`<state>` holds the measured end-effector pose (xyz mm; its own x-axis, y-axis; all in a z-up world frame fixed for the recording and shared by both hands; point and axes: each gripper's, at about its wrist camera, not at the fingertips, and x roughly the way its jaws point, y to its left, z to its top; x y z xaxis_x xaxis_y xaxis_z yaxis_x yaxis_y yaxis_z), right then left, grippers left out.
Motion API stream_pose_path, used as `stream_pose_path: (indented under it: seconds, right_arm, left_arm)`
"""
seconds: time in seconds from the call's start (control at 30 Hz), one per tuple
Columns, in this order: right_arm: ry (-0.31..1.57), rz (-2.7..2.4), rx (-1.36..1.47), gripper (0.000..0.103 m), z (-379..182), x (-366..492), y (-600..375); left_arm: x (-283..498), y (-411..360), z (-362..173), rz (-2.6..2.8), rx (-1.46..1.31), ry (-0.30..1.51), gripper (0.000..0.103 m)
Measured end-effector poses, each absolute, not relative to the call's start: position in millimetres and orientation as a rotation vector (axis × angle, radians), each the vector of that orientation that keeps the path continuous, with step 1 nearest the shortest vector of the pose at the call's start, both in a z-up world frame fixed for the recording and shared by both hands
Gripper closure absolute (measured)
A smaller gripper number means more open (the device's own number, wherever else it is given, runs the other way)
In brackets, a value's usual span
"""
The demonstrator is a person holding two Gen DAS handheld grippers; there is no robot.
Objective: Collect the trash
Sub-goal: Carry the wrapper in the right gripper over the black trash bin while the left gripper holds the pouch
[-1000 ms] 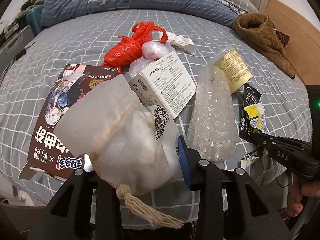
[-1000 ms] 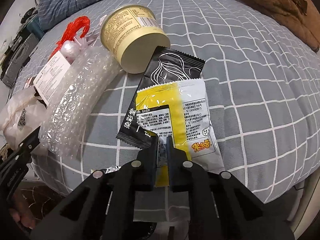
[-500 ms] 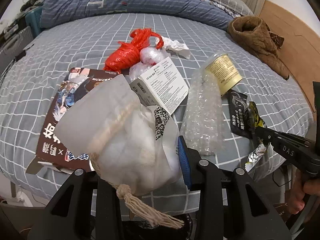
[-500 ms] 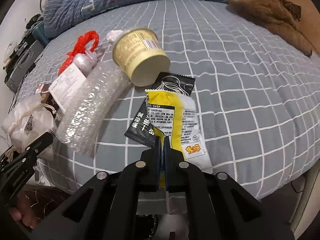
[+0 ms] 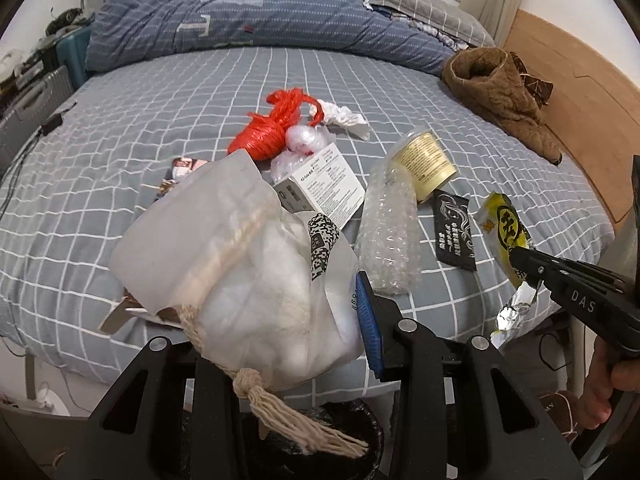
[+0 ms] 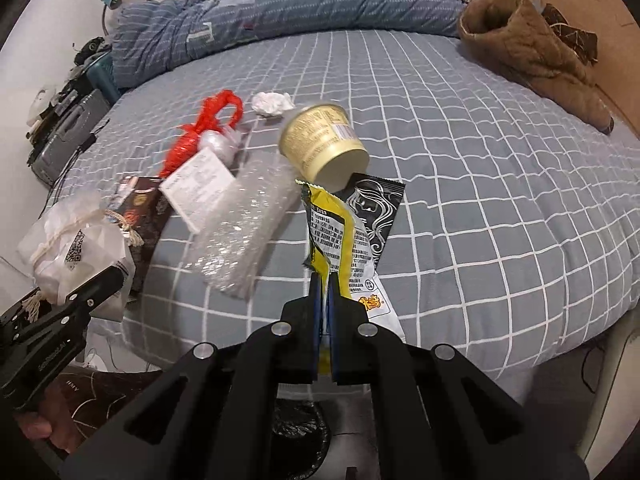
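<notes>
Both claws: matte black plastic arms, silver screws, blue pads. Left claw [image 5: 280, 312], right claw [image 6: 324, 288]; white "DAS" lettering at 3 o'clock.

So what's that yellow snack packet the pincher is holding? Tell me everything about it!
The yellow snack wrapper is a crinkly, flattened plastic packet, yellow and white with black printed text and an orange logo; its torn bottom shows silver foil inside. The right gripper is shut on its middle, holding it upright in the air, clear of the grey checked bedsheet. Nothing else visibly touches it.
</notes>
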<state>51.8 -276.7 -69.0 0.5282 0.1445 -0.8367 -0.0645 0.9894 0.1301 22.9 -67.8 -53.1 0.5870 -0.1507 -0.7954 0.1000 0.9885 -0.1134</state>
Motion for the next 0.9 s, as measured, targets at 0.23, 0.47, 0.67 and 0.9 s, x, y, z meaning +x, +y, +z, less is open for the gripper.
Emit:
stream_pose_path:
  seconds: [0.23, 0.47, 0.67, 0.9]
  right_arm:
    - [0.975, 0.145, 0.076, 0.100, -47, 28, -263]
    - [0.954, 0.164, 0.059, 0.100, -35, 2, -248]
    - [0.945, 0.188, 0.047, 0.100, -30, -17, -233]
    - [0.936, 0.215, 0.034, 0.100, -29, -36, -220]
  left_arm:
    - [3, -63, -35, -0.145, -0.053, 0.914, 0.068]
    - [-23, -58, -22, -0.132, -0.044, 0.900, 0.068]
    - [-42, -54, -17, -0.118, -0.037, 0.891, 0.068]
    - [-64, -47, -17, -0.095, -0.029, 0.889, 0.068]
